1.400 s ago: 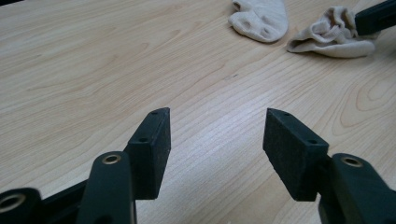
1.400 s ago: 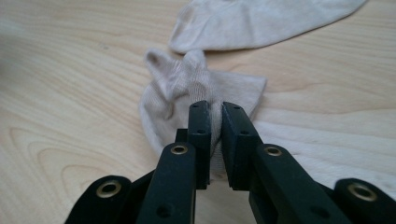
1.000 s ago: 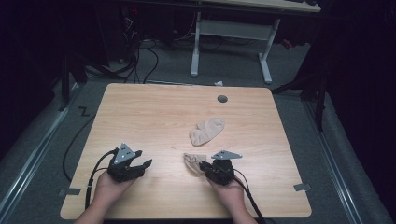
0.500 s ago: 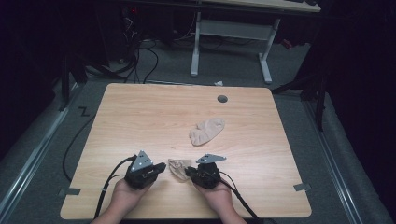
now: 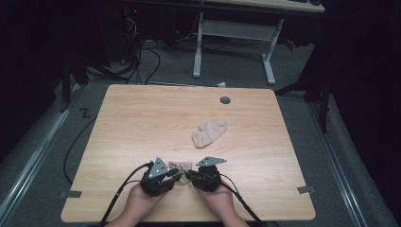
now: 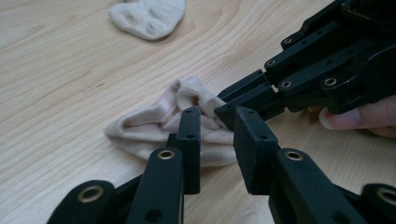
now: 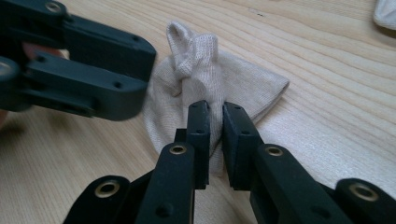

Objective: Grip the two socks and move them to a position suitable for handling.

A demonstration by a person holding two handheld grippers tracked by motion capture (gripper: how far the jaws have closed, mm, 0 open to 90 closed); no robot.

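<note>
A bunched beige sock [image 5: 178, 165] lies near the table's front edge between my two grippers. My right gripper [image 7: 215, 109] is shut on a raised fold of this sock [image 7: 201, 70]. In the left gripper view its jaws [image 6: 219, 105] come in from the right and pinch that fold. My left gripper [image 6: 217, 116] has just been opening. A gap stands between its pads, and the sock [image 6: 154, 121] lies just beyond its tips without being pressed. A second, paler sock [image 5: 209, 132] lies flat at mid-table, and its edge [image 6: 149, 16] is also in the left gripper view.
The wooden table [image 5: 142, 118] has a round grommet hole [image 5: 225, 100] near its far edge. Cables trail from both grippers over the front edge. A white desk frame [image 5: 231, 33] stands on the floor beyond the table.
My left hand has moved right, up to the bunched sock. The right gripper and the sock have shifted a little left and nearer the front edge.
</note>
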